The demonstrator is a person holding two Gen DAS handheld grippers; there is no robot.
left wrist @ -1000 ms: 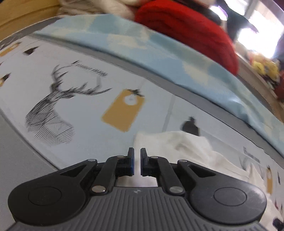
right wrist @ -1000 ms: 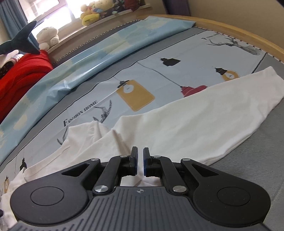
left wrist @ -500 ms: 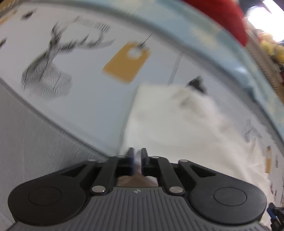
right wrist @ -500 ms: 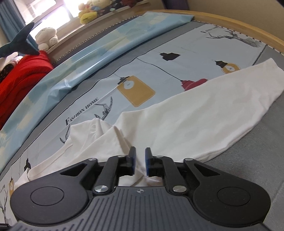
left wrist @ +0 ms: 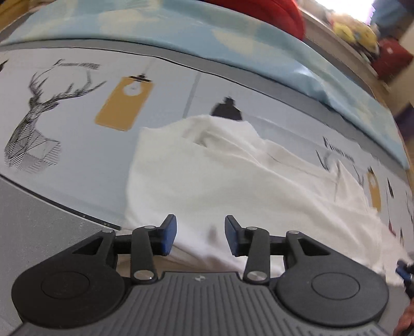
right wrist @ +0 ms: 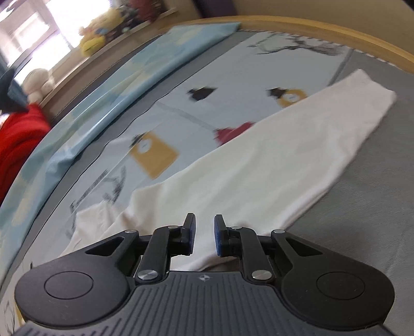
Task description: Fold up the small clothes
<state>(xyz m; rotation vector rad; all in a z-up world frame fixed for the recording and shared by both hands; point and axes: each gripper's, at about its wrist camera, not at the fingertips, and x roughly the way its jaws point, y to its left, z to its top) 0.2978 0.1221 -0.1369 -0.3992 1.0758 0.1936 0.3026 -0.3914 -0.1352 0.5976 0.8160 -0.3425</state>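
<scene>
A white long-sleeved garment [left wrist: 233, 178] lies crumpled on a printed bed sheet [left wrist: 77, 129]. My left gripper [left wrist: 200, 236] is open just above the garment's near edge, with the cloth between and below its fingers. In the right wrist view the garment's long sleeve [right wrist: 271, 165] stretches flat to the far right. My right gripper [right wrist: 204, 234] is open with a narrower gap, low over the near edge of the sleeve.
A folded light blue blanket [left wrist: 233, 44] runs along the far side of the bed, with a red knitted item [left wrist: 271, 10] behind it. Plush toys [right wrist: 95, 38] sit on the window ledge. A wooden bed rim [right wrist: 336, 28] curves at the right.
Both grippers were shut on the garment's edge and have opened, letting it go. The left gripper has moved lower and nearer over the cloth; the garment lies more spread out.
</scene>
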